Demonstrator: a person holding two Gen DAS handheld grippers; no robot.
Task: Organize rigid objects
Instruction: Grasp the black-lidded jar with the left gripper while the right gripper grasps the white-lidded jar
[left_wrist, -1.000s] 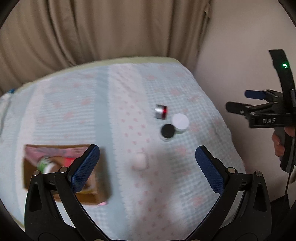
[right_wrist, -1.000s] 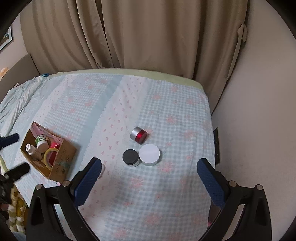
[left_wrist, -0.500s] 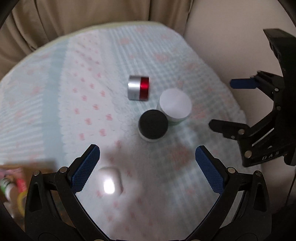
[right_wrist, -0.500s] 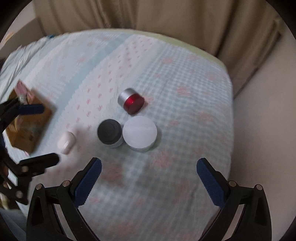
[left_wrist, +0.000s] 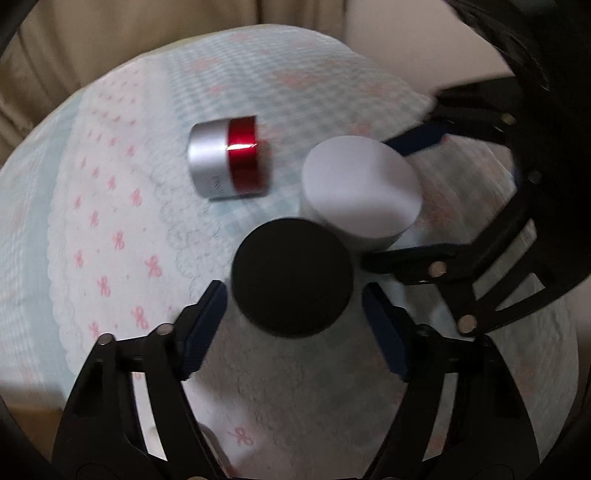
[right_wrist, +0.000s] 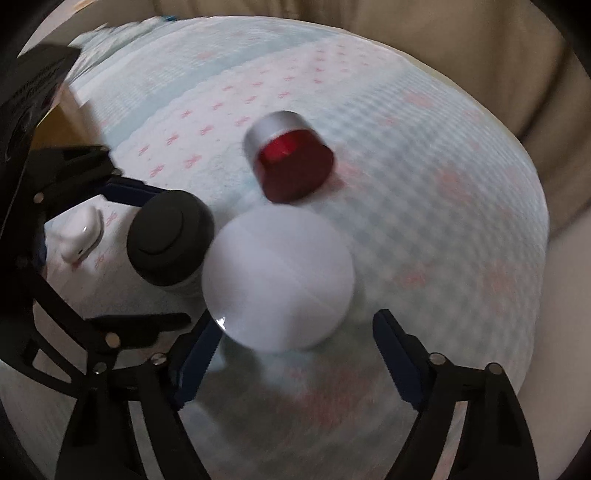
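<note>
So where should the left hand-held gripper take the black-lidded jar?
Across the round black lid of the black-lidded jar, coming from above on the near side. It stands upright, and the white-lidded jar crowds its far right, so fingers belong left and right.

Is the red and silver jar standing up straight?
No, the red and silver jar lies tipped on its side on the bedspread.

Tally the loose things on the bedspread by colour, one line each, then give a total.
Black-lidded jar: 1
White-lidded jar: 1
Silver-and-red jar, lying on its side: 1
White case: 1
Total: 4
</note>
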